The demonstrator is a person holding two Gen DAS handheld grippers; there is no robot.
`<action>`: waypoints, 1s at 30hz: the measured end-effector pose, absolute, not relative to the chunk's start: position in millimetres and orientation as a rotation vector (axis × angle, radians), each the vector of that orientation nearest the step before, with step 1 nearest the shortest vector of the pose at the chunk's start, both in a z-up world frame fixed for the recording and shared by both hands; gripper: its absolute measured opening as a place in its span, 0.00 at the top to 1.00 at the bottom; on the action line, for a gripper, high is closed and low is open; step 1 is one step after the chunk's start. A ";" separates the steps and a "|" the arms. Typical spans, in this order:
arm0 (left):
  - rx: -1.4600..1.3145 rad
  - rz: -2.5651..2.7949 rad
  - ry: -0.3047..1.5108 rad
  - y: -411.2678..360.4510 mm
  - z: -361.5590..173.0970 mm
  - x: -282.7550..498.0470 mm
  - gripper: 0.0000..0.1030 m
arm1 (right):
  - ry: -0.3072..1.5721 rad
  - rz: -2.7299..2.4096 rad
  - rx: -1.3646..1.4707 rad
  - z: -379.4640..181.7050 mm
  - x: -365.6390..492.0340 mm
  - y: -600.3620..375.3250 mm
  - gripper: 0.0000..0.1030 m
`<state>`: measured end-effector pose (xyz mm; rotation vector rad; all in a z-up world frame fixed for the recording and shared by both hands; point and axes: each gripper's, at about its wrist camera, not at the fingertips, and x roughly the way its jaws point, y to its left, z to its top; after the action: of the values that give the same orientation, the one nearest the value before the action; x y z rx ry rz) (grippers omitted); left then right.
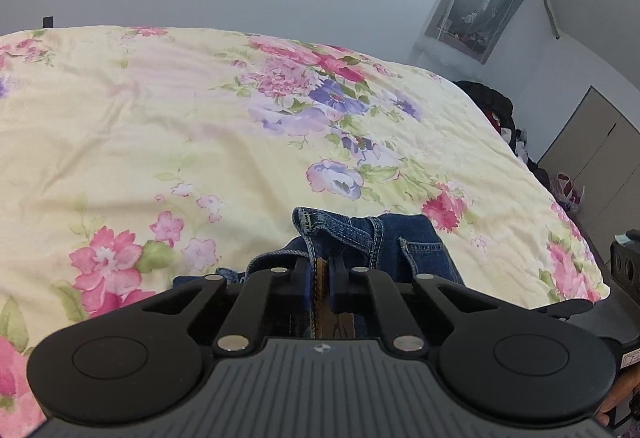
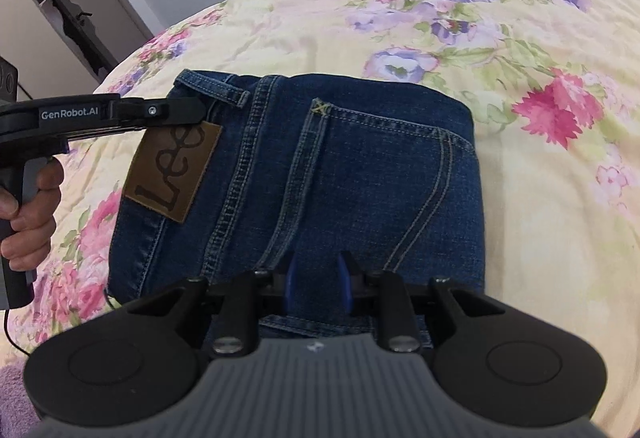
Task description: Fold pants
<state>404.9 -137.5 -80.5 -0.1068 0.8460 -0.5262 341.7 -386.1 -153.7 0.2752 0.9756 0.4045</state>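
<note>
The pants (image 2: 320,174), dark blue jeans, lie already folded into a compact block on the flowered bedspread (image 2: 540,198), filling the centre of the right wrist view with the back pocket uppermost and the brown leather patch (image 2: 172,174) towards the left of the frame.

The left gripper (image 1: 322,274) is closed tight on the waistband edge: in its own view, low in the centre, the patch and a thickness of denim are pinched between the pads. In the right wrist view it reaches in from the left edge, its tip at the top of the patch, with the person's hand (image 2: 32,214) on the handle at the far left.

The right gripper (image 2: 318,286) sits at the lower centre of its view, jaws partly closed with denim between the blue pads; it looks like a grip on the near edge of the stack, though whether the pads truly press I cannot tell.

My reading is that a last fold or a tidy-up is in hand. The risk lies in the uneven holds: the left has only a corner by the patch (a thin bite on several layers), so a lift could peel the top layer and let the lower folds slide open. A loose right hold would let the near edge sag and skew the block
</note>
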 end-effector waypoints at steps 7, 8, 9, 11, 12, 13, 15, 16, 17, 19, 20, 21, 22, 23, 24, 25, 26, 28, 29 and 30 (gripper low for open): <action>-0.110 -0.435 0.916 -108.9 -127.0 415.8 0.92 | 1.010 0.447 0.160 -159.1 344.8 -334.8 0.80; -0.117 -0.430 0.926 -107.1 -134.1 419.1 0.92 | 1.016 0.445 0.161 -163.4 346.7 -331.1 0.79; -0.122 -0.426 0.934 -106.2 -140.7 422.0 0.92 | 1.024 0.440 0.158 -167.2 348.4 -328.3 0.79; -0.133 -0.419 0.945 -104.3 -153.6 425.4 0.92 | 1.035 0.435 0.164 -175.9 352.4 -326.5 0.78; -0.135 -0.419 0.947 -103.6 -158.4 426.3 0.91 | 1.041 0.433 0.169 -179.1 354.2 -326.6 0.78; -0.140 -0.422 0.946 -102.4 -161.2 426.3 0.91 | 1.044 0.433 0.176 -181.6 357.1 -326.4 0.78; -0.158 -0.428 0.952 -99.3 -161.3 427.0 0.91 | 1.048 0.431 0.185 -183.3 358.4 -326.5 0.79; -0.156 -0.430 0.956 -99.4 -159.7 427.2 0.91 | 1.052 0.432 0.177 -182.2 358.9 -325.4 0.79; -0.139 -0.432 0.958 -101.3 -157.6 427.0 0.90 | 1.055 0.433 0.168 -180.0 359.4 -325.0 0.79; -0.108 -0.429 0.959 -104.8 -155.0 426.2 0.90 | 1.053 0.437 0.155 -171.3 359.4 -325.6 0.84; -0.097 -0.428 0.961 -106.2 -154.4 426.3 0.90 | 1.037 0.434 0.147 -164.8 359.5 -328.2 0.86; -0.094 -0.427 0.965 -107.0 -154.7 427.0 0.90 | 1.006 0.420 0.134 -157.0 360.3 -332.9 0.86; -0.095 -0.426 0.969 -107.2 -154.8 427.8 0.90 | 0.974 0.397 0.123 -148.8 362.4 -339.5 0.86; -0.095 -0.425 0.972 -107.3 -155.0 428.5 0.90 | 0.951 0.368 0.126 -141.5 365.0 -347.2 0.86; -0.093 -0.426 0.974 -107.4 -155.1 428.9 0.90 | 0.937 0.333 0.139 -135.4 370.5 -356.4 0.87; -0.089 -0.429 0.973 -107.6 -155.0 428.9 0.90 | 0.926 0.297 0.152 -130.8 377.2 -365.4 0.91; -0.087 -0.432 0.972 -107.1 -155.0 428.7 0.89 | 0.912 0.258 0.158 -127.4 385.7 -374.2 0.93; -0.094 -0.438 0.967 -105.6 -156.2 428.2 0.89 | 0.900 0.198 0.157 -126.0 403.6 -387.1 0.93; -0.098 -0.441 0.962 -104.8 -156.9 427.5 0.89 | 0.904 0.190 0.181 -128.0 412.1 -393.1 0.93; -0.099 -0.443 0.956 -104.1 -157.8 426.5 0.90 | 0.914 0.197 0.210 -131.8 420.5 -396.7 0.95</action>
<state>426.5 -104.1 -157.8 -0.0994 0.9563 -0.4434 420.5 -396.7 -131.8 0.2102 0.9137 0.1970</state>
